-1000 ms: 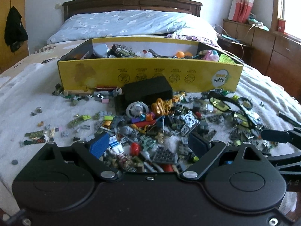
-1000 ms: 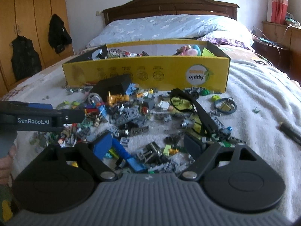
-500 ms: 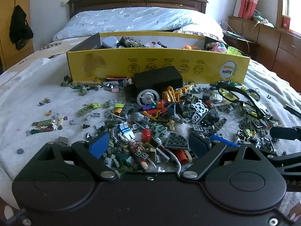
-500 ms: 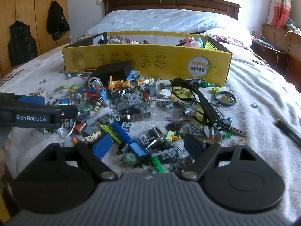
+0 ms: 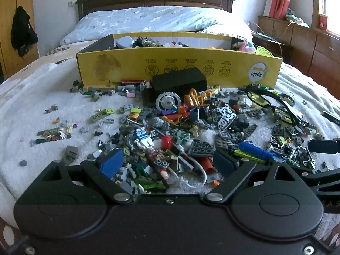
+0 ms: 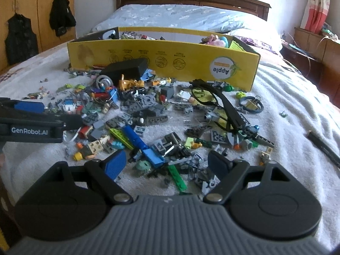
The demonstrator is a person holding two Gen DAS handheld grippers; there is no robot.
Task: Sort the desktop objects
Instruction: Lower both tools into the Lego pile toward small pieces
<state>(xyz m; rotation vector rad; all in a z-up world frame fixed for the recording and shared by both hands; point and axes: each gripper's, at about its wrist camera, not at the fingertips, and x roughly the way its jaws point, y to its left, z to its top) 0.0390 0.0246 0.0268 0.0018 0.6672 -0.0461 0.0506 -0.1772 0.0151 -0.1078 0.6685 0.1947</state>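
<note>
the left gripper (image 5: pixel 167 161) hung low over a heap of small plastic building bricks (image 5: pixel 191 131) scattered on a white towelling bedspread (image 5: pixel 31 106), its two blue-padded fingers (image 5: pixel 112 162) spread wide apart with nothing between them but loose pieces lying on the cloth. the right gripper (image 6: pixel 165 163) sat just beside it over the same heap, also spread wide and holding nothing; a long blue brick (image 6: pixel 140 146) lay on the cloth between its fingers. behind the heap stood a long yellow cardboard box (image 5: pixel 180 68) printed with an upside-down "apple" label, already holding mixed toys. a black rectangular block (image 5: pixel 179 81) rested against the box's front wall, with a grey toothed gear wheel (image 5: pixel 168 102) just before it. a pair of black-framed glasses with yellow lenses (image 6: pixel 212 102) lay among the bricks to the right of the heap. a dark pencil (image 6: pixel 323 146) lay well apart on the bedspread at the far right.
</note>
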